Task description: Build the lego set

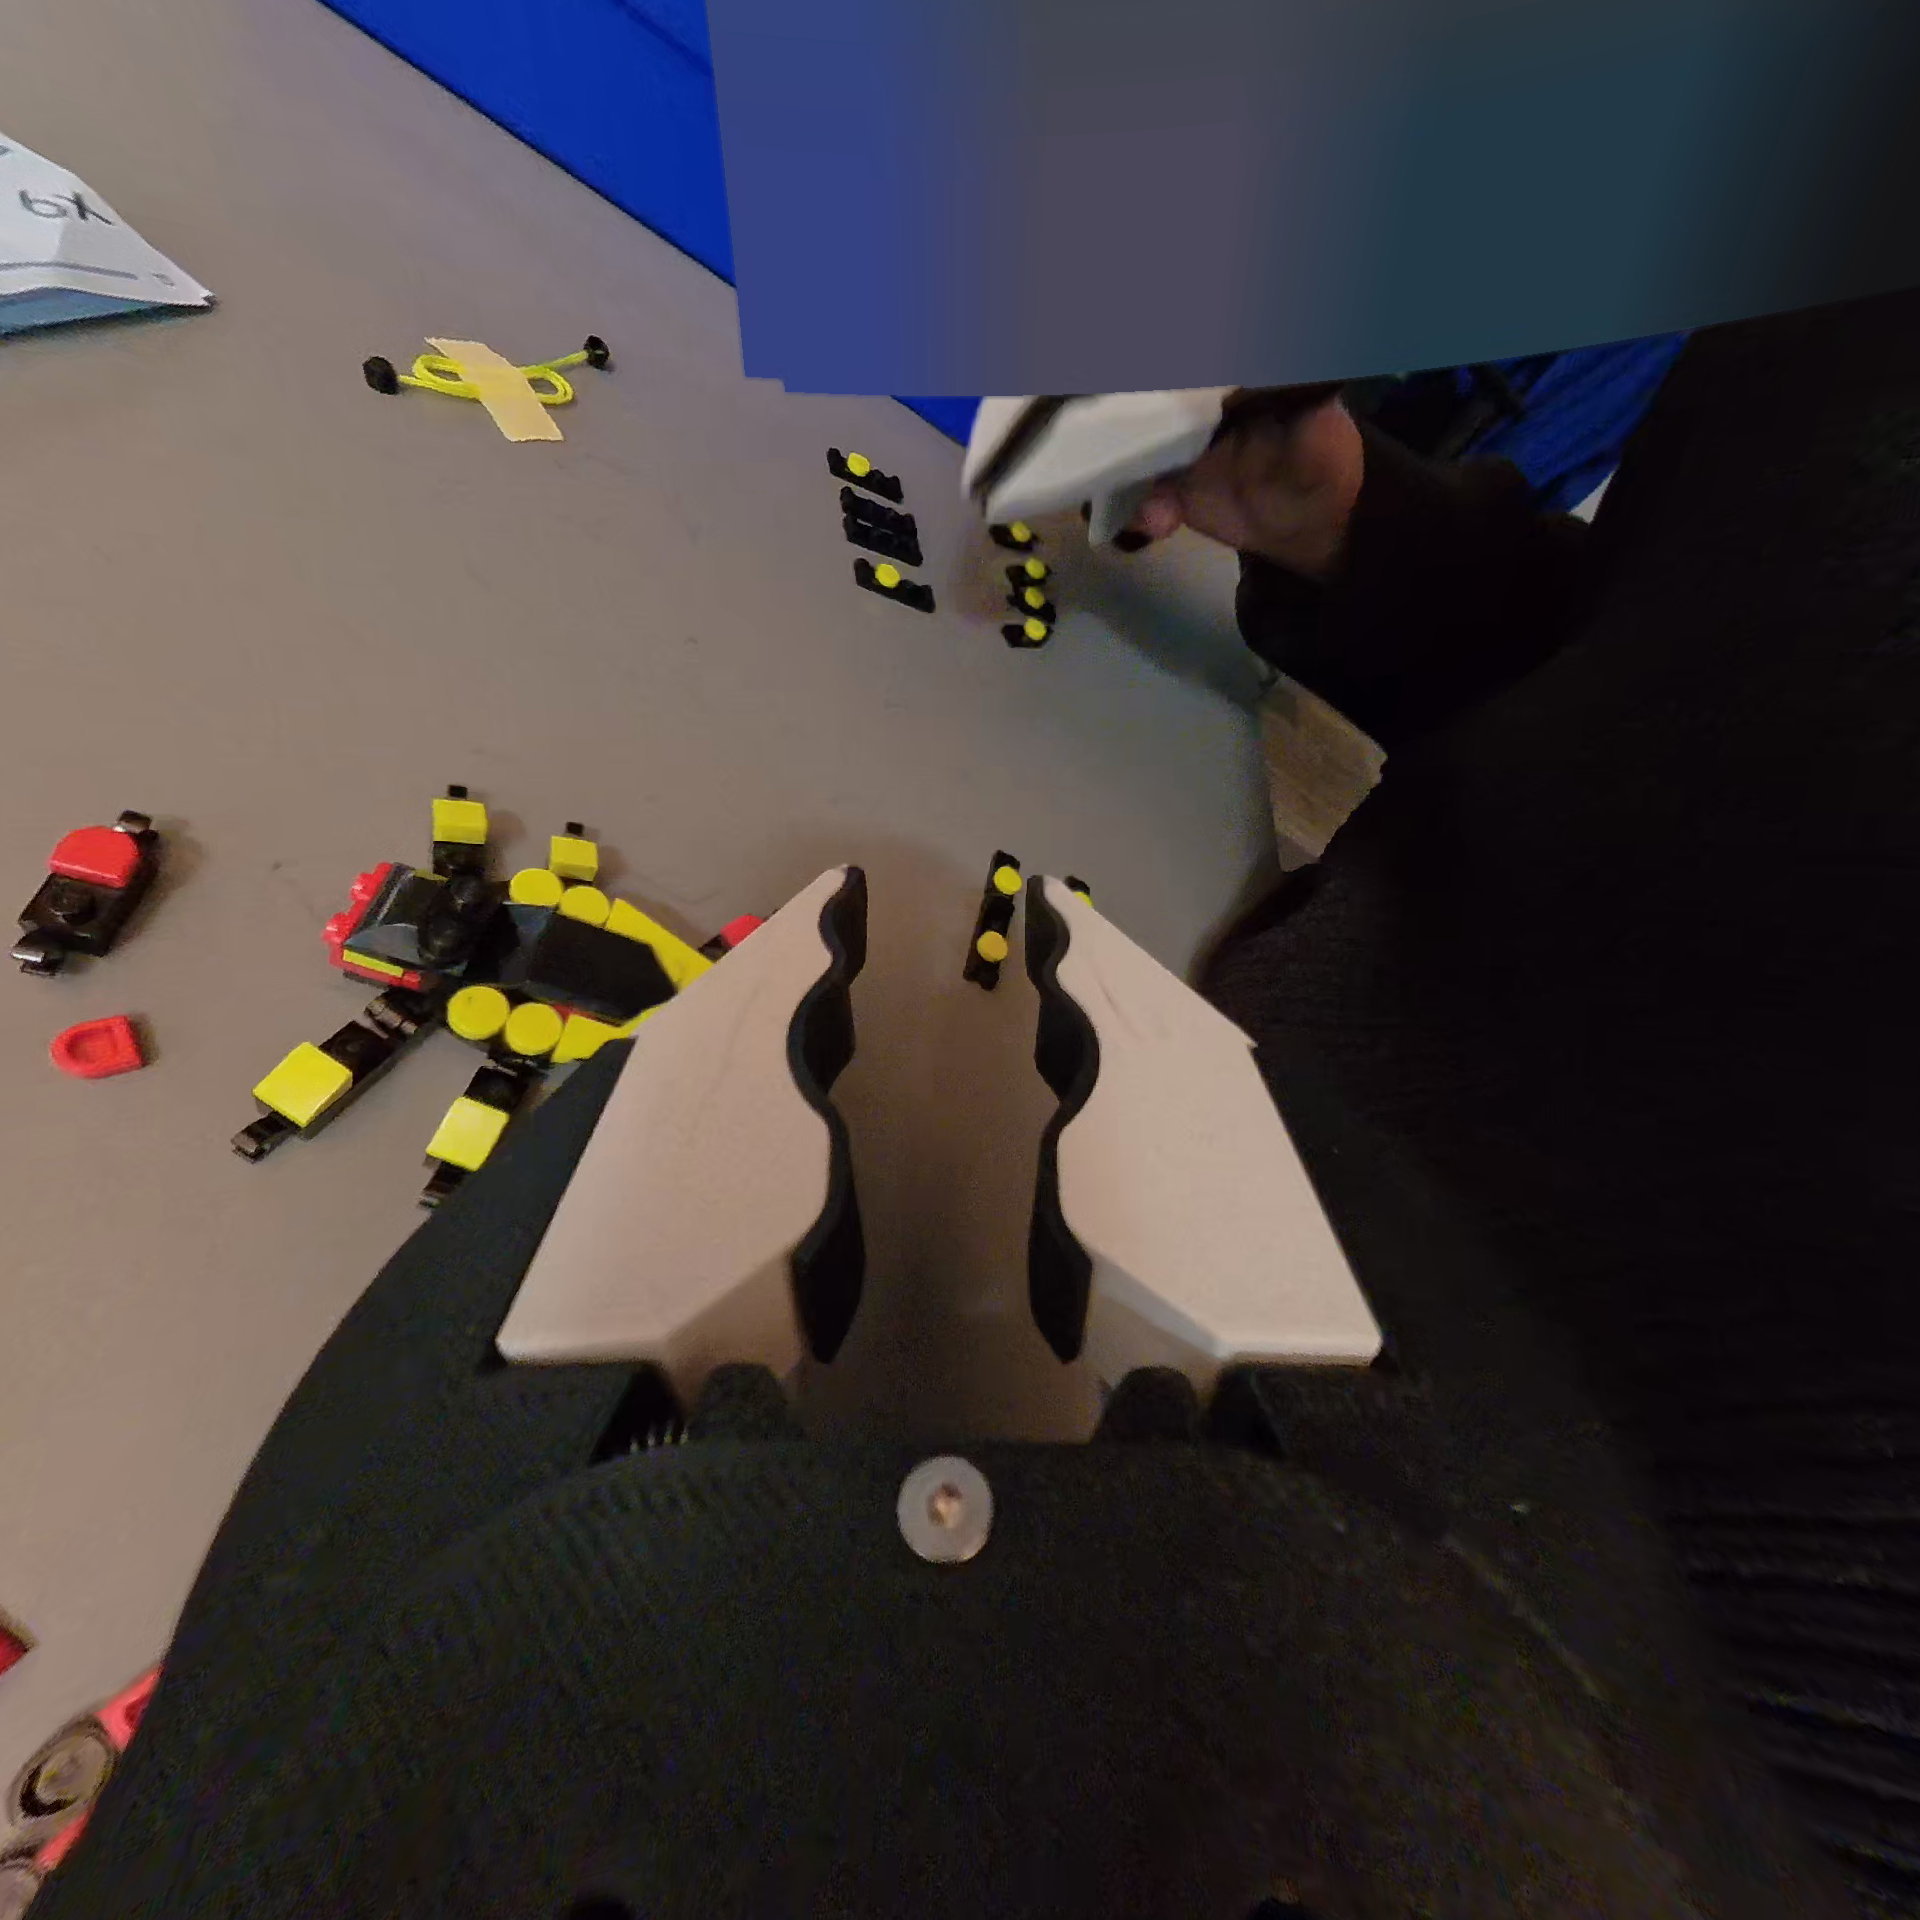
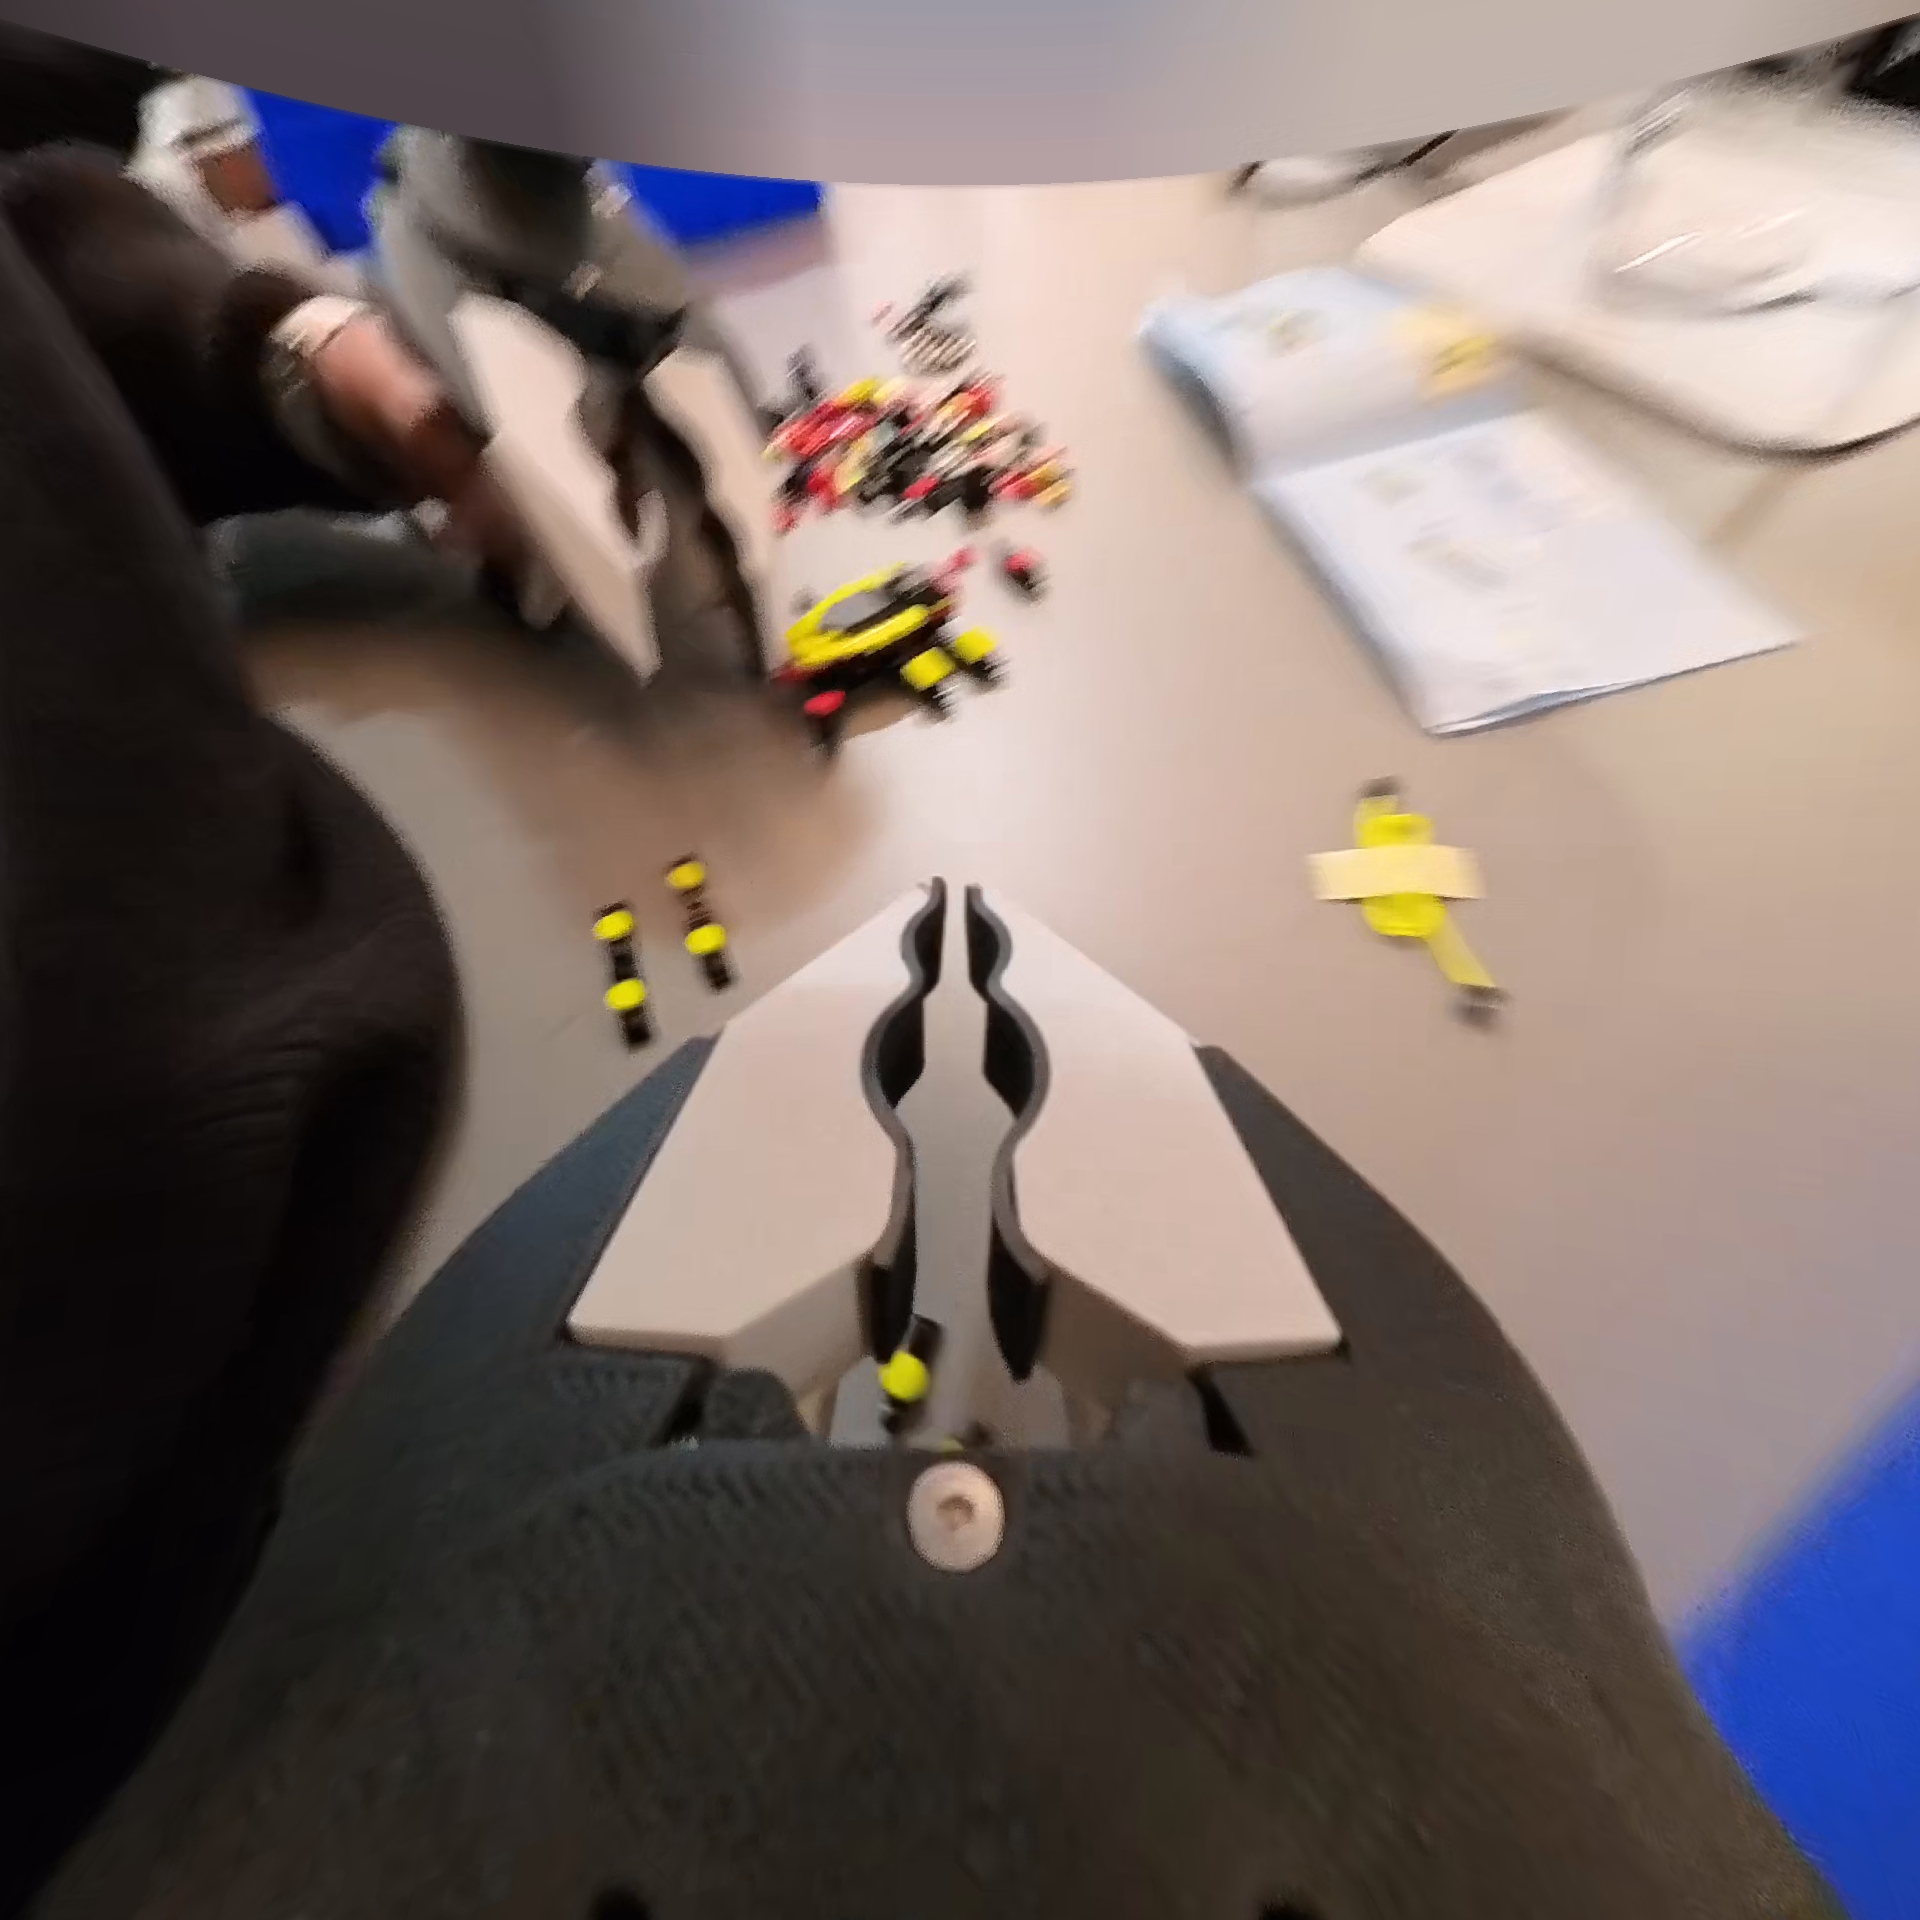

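The yellow and black lego model (image 1: pixel 499 966) lies on the grey table (image 1: pixel 623 675), left of my left gripper (image 1: pixel 945 894). That gripper is open and empty, low over the table, with a black strip with two yellow studs (image 1: pixel 992 920) lying by its right fingertip. My right gripper (image 2: pixel 954 894) is shut, with nothing seen in its tips. A black piece with a yellow stud (image 2: pixel 904 1371) shows through the gap at the base of its fingers. It also shows in the left wrist view (image 1: pixel 1091 457), held by a hand above several small yellow-studded pieces (image 1: pixel 1023 587). The right wrist view is blurred.
Black strips with yellow studs (image 1: pixel 878 530) lie at the far middle. A red and black piece (image 1: pixel 88 894) and a red tile (image 1: pixel 96 1044) lie at the left. A taped yellow string (image 1: pixel 488 379) and a booklet (image 2: pixel 1486 540) lie farther off. A pile of loose pieces (image 2: pixel 914 447) sits beyond the model. Tip to tip, the grippers are about 11 centimeters apart. The red tile (image 1: pixel 96 1044) is closer to my left gripper, around 11 centimeters from its tips; the right tips are 20 centimeters off. Seen from the right wrist view (image 2: pixel 952 559) as well.
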Demonstrator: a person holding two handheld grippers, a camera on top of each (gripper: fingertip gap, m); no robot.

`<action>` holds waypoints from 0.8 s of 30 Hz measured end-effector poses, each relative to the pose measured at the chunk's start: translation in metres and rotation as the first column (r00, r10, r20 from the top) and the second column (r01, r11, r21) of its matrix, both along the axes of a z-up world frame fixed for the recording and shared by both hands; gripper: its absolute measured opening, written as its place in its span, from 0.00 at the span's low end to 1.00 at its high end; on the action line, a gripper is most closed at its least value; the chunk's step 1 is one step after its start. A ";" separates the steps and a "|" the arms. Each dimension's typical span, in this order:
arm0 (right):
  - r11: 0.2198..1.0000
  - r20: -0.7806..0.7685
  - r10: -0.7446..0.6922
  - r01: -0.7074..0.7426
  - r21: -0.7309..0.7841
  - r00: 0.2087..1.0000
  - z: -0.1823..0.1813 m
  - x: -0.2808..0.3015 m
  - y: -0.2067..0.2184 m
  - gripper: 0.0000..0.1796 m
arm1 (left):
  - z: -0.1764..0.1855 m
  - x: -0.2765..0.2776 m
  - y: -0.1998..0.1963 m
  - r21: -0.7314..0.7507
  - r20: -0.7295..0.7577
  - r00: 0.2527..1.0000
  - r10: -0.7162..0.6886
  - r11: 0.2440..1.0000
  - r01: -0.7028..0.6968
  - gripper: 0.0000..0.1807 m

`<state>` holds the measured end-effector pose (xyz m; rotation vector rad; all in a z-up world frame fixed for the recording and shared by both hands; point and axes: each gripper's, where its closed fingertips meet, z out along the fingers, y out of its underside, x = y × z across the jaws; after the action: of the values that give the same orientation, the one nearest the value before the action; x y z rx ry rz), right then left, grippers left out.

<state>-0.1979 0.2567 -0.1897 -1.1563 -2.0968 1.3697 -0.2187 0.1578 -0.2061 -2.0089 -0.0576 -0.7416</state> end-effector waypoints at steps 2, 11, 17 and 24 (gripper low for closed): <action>0.996 -0.048 -0.085 0.086 0.022 0.995 0.013 0.000 0.022 0.05 | -0.001 0.005 0.000 -0.002 -0.034 0.999 -0.015 1.000 0.015 0.16; 0.937 0.048 -0.269 0.249 0.244 0.962 0.018 0.047 0.056 0.10 | -0.004 0.029 0.007 -0.009 -0.196 0.979 -0.055 0.998 0.054 0.14; 0.958 0.239 -0.195 0.132 0.255 0.951 -0.031 0.075 0.033 0.07 | 0.010 0.036 0.038 0.008 -0.313 0.945 -0.096 0.995 0.103 0.17; 0.940 0.305 -0.187 0.080 0.331 0.934 -0.051 0.079 0.033 0.06 | -0.004 0.040 0.110 -0.132 -0.490 0.805 -0.335 0.941 0.311 0.19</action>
<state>-0.1186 0.2895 -0.2406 -1.4371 -2.3032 0.7792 -0.1790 0.2674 -0.2103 -2.2258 0.5997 -0.3912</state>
